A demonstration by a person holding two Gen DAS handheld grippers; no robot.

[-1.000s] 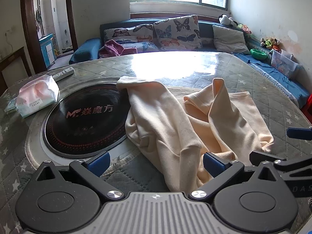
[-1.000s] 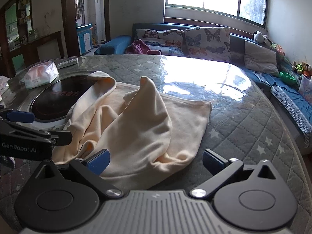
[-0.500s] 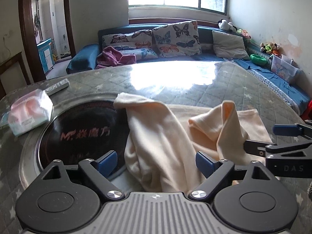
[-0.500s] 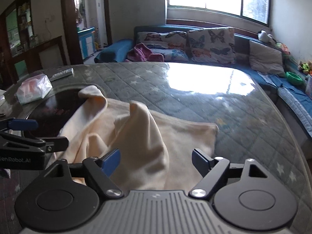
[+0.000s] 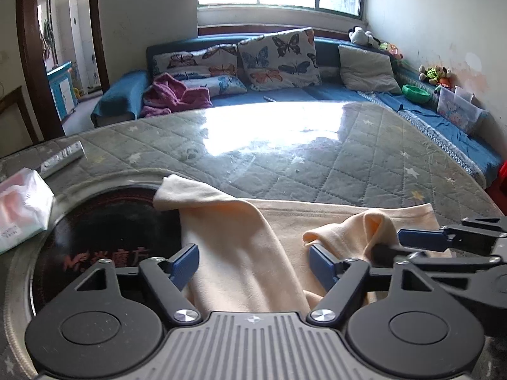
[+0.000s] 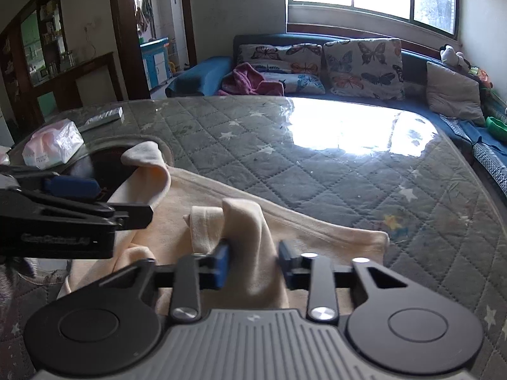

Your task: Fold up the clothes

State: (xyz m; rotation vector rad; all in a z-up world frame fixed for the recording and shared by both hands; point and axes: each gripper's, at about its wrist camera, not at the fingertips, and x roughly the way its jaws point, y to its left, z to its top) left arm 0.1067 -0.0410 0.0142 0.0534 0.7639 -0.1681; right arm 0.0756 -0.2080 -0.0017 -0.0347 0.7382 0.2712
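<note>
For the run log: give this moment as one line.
step: fold clothes | left tool: open, straddling cloth | right tool: narrowed around raised fold, grip unclear | cloth: rumpled on table

The left gripper [image 6: 76, 186] body reads "GenRobot.AI".

One cream garment [image 5: 253, 247] on the table [image 5: 348, 164], two grippers, left [image 5: 253, 261] and right [image 6: 253, 264], one tissue pack [image 5: 19, 209], one remote [image 5: 61, 158], three butterfly cushions [image 5: 279, 58]
</note>
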